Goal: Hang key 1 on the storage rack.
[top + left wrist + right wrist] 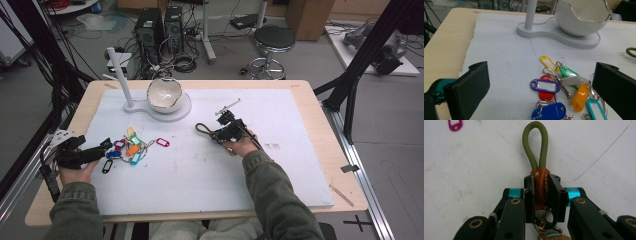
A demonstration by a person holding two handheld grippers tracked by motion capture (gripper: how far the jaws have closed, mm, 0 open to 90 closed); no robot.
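A bunch of coloured key tags [129, 149] on metal rings lies at the left of the white mat. In the left gripper view I pick out a yellow tag [548, 60], a purple tag [545, 85], an orange tag [580, 96] and a blue tag [549, 111]. My left gripper [106, 146] is open, its jaws wide on either side of the bunch [541, 73] and touching none of it. My right gripper [216, 133] at mid-mat is shut [541, 183] on the orange leather band of an olive rope-loop keychain [535, 145], whose loop [202, 128] sticks out past the jaws.
A white bowl with a jagged rim [164, 94] sits on a white stand [150, 109] with an upright post [120, 75] at the back left. A single pink tag [163, 142] lies right of the bunch. The mat [200, 175] covers most of the wooden table [320, 130].
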